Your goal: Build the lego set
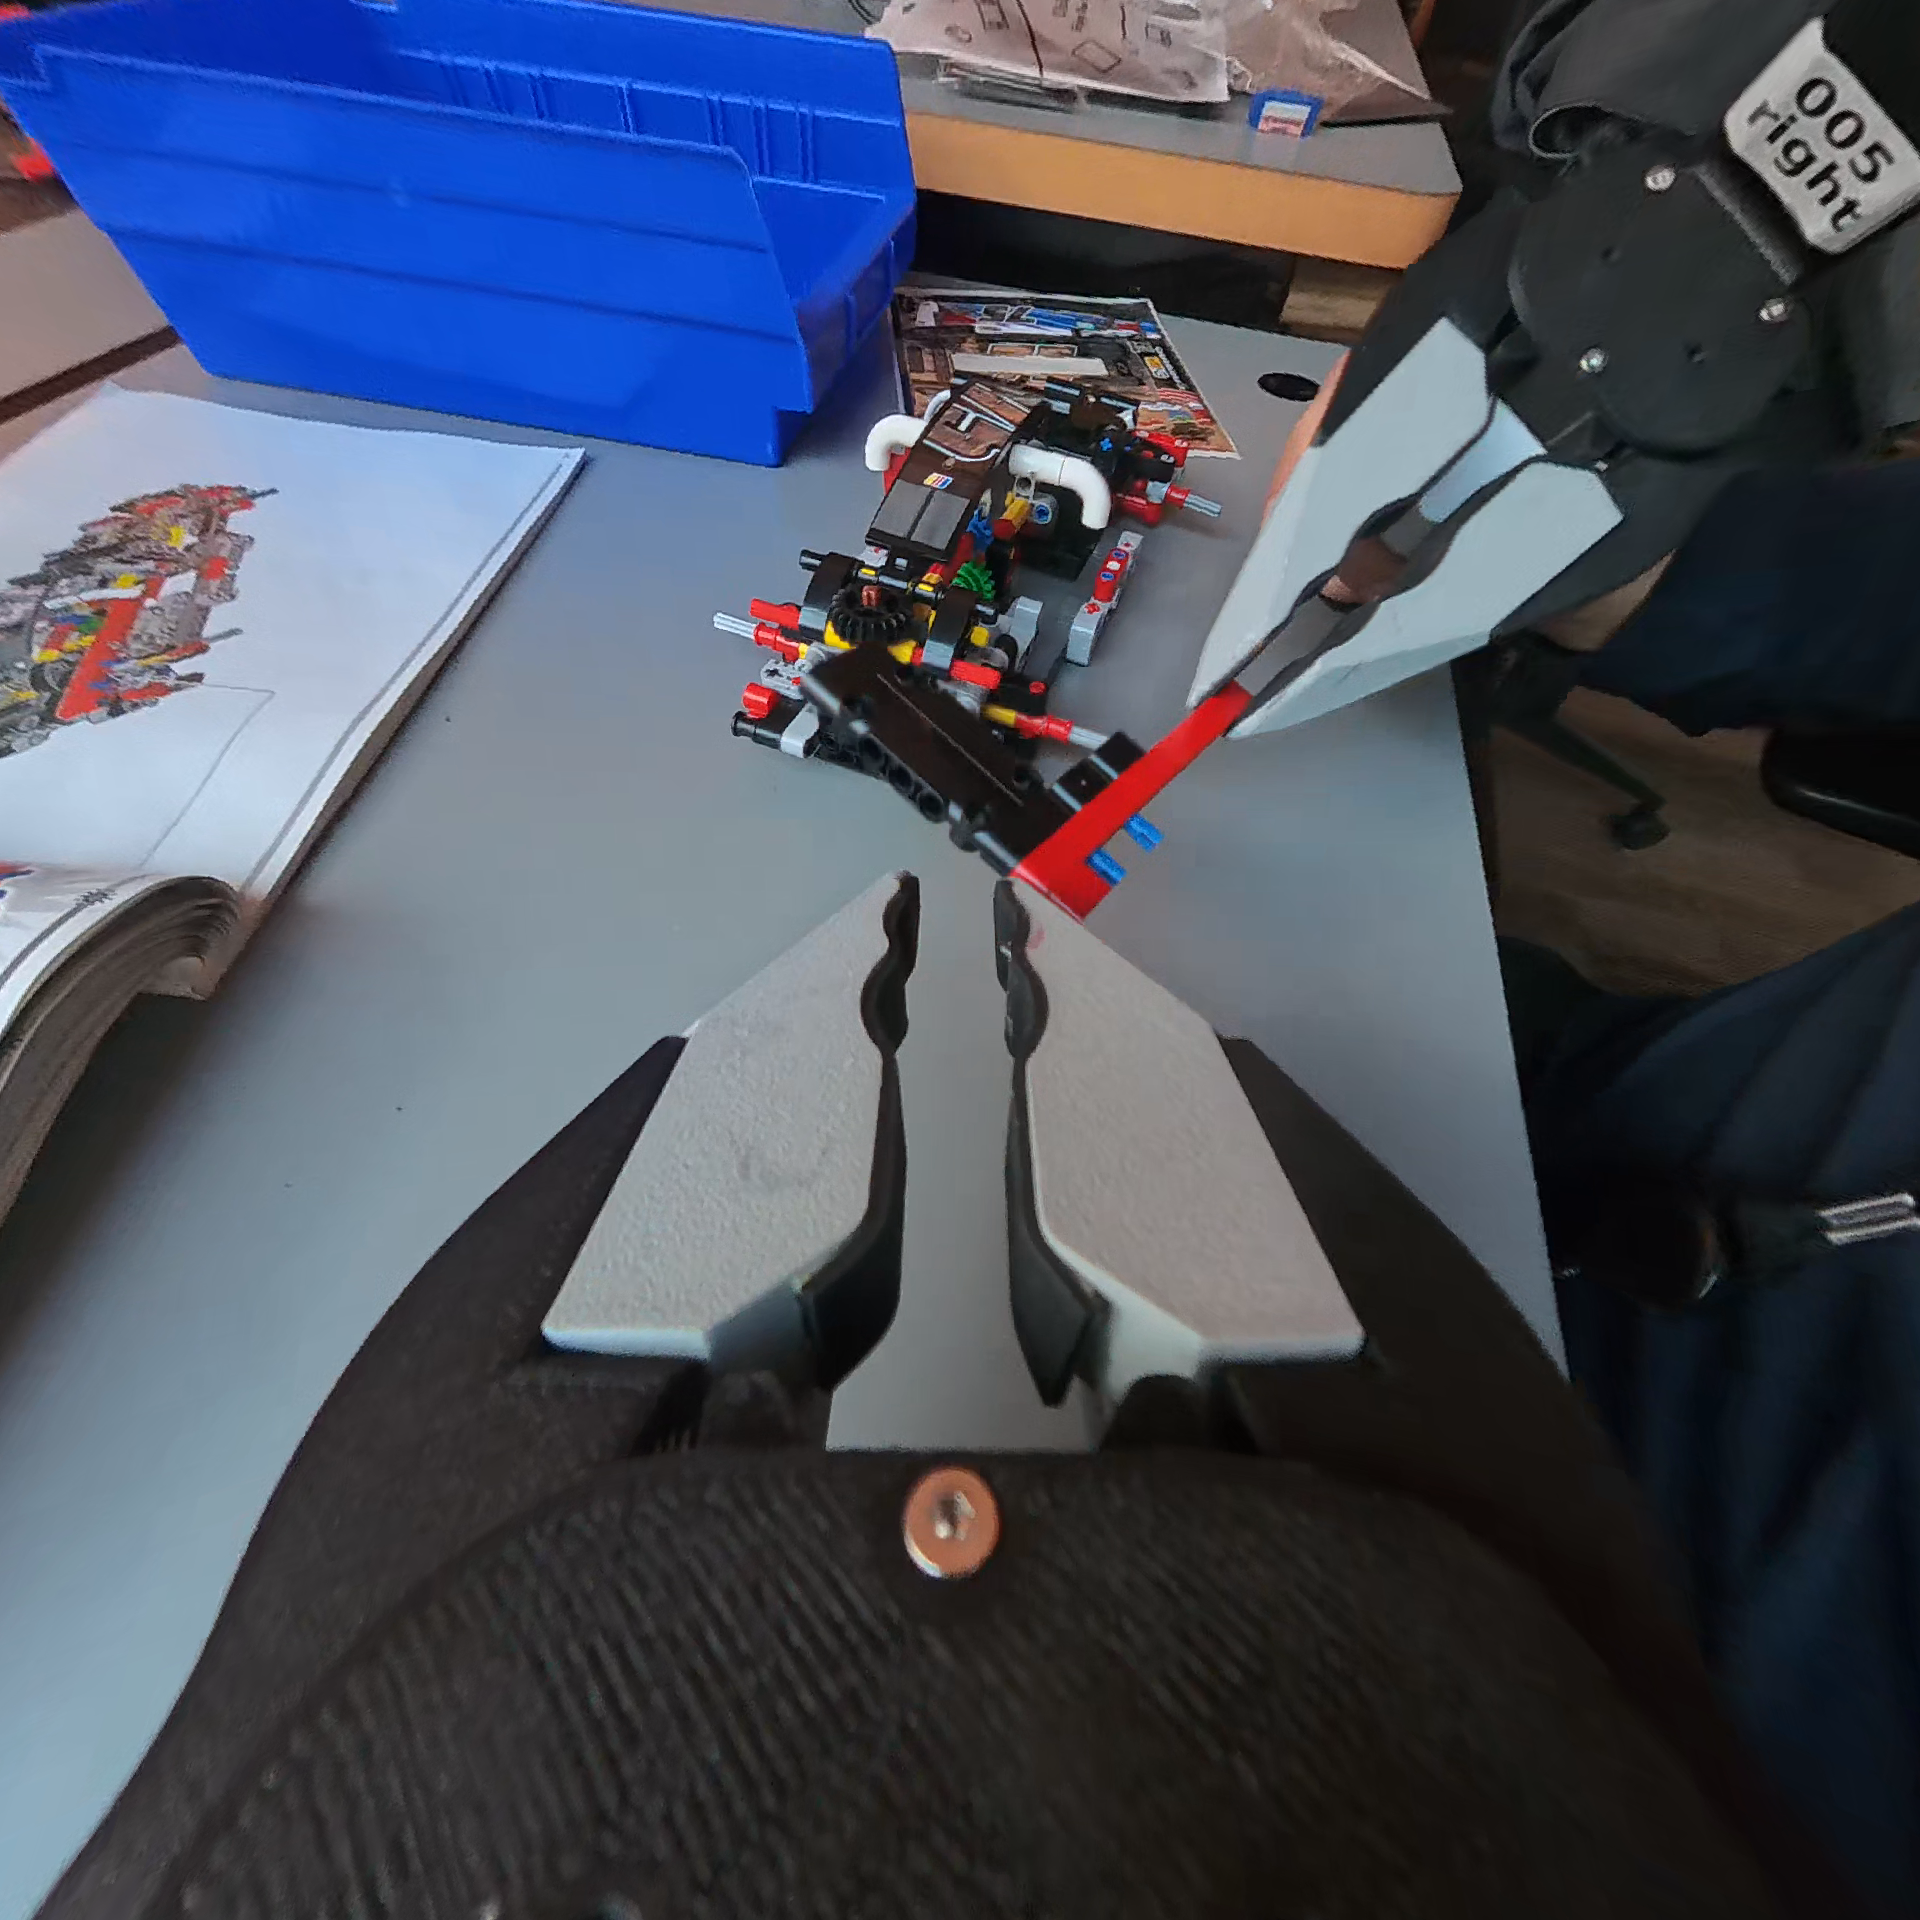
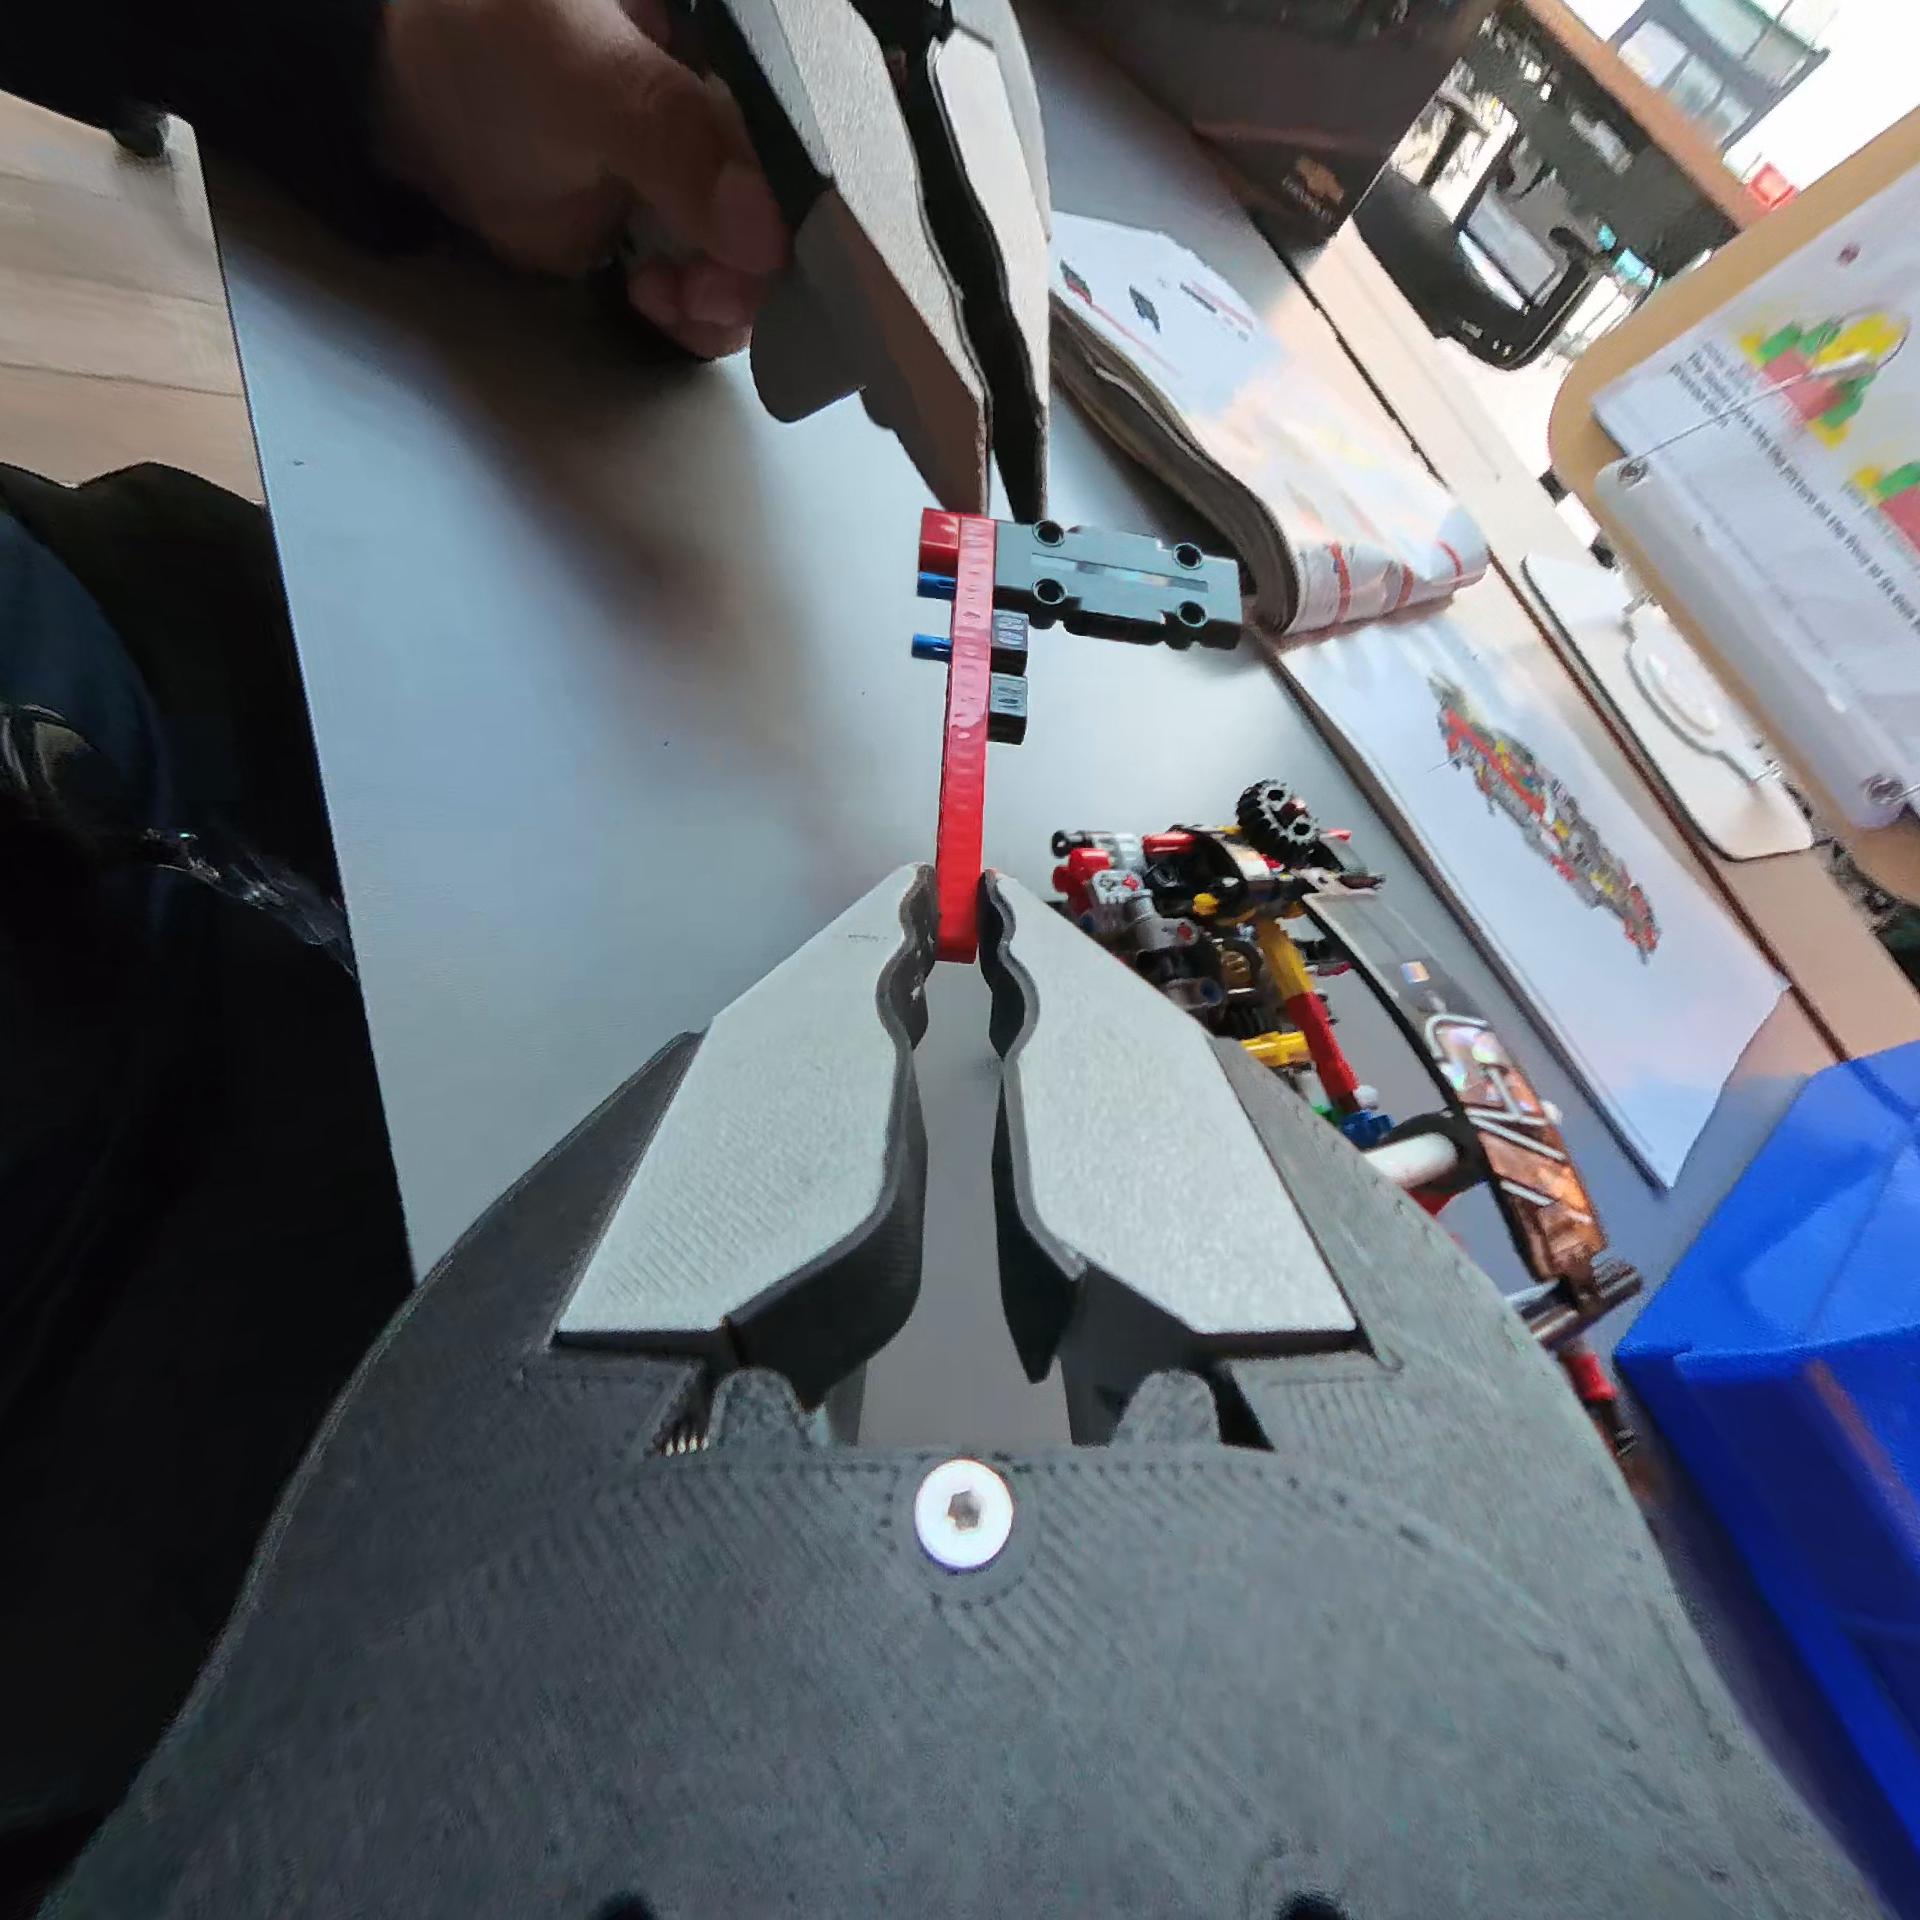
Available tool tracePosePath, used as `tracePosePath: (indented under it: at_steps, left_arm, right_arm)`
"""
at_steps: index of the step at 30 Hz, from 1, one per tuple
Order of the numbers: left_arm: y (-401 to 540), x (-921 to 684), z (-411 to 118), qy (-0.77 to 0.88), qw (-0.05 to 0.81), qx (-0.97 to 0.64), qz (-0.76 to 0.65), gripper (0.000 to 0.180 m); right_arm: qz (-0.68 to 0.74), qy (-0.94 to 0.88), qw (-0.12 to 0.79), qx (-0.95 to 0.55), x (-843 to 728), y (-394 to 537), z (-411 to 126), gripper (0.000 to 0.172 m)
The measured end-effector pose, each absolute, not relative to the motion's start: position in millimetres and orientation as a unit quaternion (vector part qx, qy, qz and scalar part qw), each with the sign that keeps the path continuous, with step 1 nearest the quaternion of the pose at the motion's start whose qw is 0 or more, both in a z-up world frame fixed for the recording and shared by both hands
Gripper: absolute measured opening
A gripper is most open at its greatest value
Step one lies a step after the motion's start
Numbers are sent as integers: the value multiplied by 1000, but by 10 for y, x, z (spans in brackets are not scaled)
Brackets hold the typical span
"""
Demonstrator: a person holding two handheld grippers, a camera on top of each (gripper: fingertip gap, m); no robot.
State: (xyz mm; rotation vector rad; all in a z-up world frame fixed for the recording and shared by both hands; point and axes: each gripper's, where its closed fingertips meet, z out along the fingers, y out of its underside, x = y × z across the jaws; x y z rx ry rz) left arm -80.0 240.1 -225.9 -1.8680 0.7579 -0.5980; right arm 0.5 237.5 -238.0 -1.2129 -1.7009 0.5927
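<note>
Right gripper (image 2: 958, 914) has its tips clenched on one end of the red beam (image 2: 964, 748), which carries a black panel (image 2: 1117, 582) and blue pins at its far end, lifted over the grey table (image 1: 520, 831). Left gripper (image 1: 956, 904) stands released with nothing between its fingers, its right tip just beside that far end. Held only at its tip, the beam could pivot or slip, and a nudge might pop the panel off onto the half-built model (image 1: 966, 582).

Cut off, covered and blurred parts

The blue bin (image 1: 468, 208) and open instruction book (image 1: 208, 675) run past the frame edges; the red beam's (image 1: 1132, 800) near end hides behind the left gripper's fingertip (image 1: 1023, 935); a blurred patch covers the black panel's (image 2: 1117, 582) middle.
</note>
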Motion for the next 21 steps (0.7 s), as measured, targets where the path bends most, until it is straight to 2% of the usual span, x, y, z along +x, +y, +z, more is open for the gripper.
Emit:
tracePosePath:
  at_steps: [8, 13, 21]
  left_arm:
    - [2432, -874, -2148, 298, 534, -755, -236, 13]
    - [2498, -940, -2127, 277, 535, -758, -249, 17]
    - [2620, -862, -2213, 309, 514, -764, -236, 14]
  right_arm:
    - [277, -701, 478, -450, -10, 2514, -2227, 5]
    - [387, -669, 463, -433, 32, 2663, -1858, 5]
    - [384, -594, 522, -477, 183, 3675, -1303, 5]
